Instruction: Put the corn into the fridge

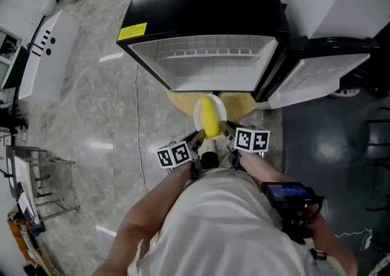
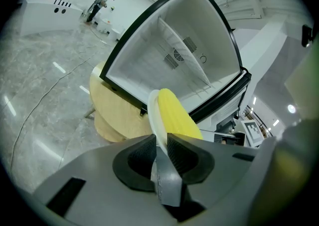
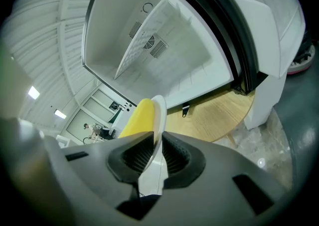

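1. Fridge (image 1: 204, 0): the door (image 1: 323, 74) stands fully open at the right. The white inside is exposed, and no food is visible in the part that shows. A wire shelf (image 1: 207, 46) crosses the compartment. The cabinet rests on a low round wooden worktop (image 1: 181, 99). Access step: complete.

2. Plate (image 1: 198, 109): white, carried in the air in front of the open compartment, above the near edge of the wooden worktop. It has not crossed the fridge threshold.

3. Corn (image 1: 211, 117): one yellow cob lying lengthwise on the plate, pointing toward the opening. It is outside the fridge.

4. Left tongs (image 2: 160, 142): pinching the plate's rim on the person's left side, the ribbed pads pressed on either face of the edge.

5. Right tongs (image 3: 157, 137): pinching the opposite rim in the same way.

Status: pick-up and approach appear complete. Remaining, by judgement: carry the plate level into the compartment, set it down on the shelf or the fridge floor, release both rims, withdraw. Closing the door is not named in the task.
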A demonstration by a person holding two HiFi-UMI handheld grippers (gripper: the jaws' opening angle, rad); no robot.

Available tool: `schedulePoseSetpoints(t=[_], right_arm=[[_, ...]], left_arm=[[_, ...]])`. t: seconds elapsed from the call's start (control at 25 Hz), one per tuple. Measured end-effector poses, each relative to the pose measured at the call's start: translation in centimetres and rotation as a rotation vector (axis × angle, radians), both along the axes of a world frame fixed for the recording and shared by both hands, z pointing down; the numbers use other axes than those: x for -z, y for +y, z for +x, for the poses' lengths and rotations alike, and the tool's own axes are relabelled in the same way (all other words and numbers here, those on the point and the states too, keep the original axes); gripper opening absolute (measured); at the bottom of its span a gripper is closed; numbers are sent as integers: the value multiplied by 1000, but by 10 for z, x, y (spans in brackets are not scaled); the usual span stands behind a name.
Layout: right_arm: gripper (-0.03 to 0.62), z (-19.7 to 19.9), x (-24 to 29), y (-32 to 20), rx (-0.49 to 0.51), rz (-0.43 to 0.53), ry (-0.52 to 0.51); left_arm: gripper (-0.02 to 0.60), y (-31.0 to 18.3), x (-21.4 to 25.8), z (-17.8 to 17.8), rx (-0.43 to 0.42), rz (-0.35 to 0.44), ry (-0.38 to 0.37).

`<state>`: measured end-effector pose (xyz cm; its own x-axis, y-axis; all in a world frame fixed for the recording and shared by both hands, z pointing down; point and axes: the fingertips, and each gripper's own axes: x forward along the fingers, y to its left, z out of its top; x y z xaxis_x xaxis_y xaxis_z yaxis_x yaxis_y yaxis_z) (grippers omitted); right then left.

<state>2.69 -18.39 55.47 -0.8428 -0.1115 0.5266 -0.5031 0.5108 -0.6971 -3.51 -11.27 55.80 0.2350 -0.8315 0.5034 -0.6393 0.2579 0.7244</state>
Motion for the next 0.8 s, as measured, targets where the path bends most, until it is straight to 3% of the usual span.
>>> schedulePoseSetpoints(t=[0.8], right_arm=[[51,-45,-24,-49,71,55,78]], left_arm=[[71,-49,-23,-42,19,-7,8]])
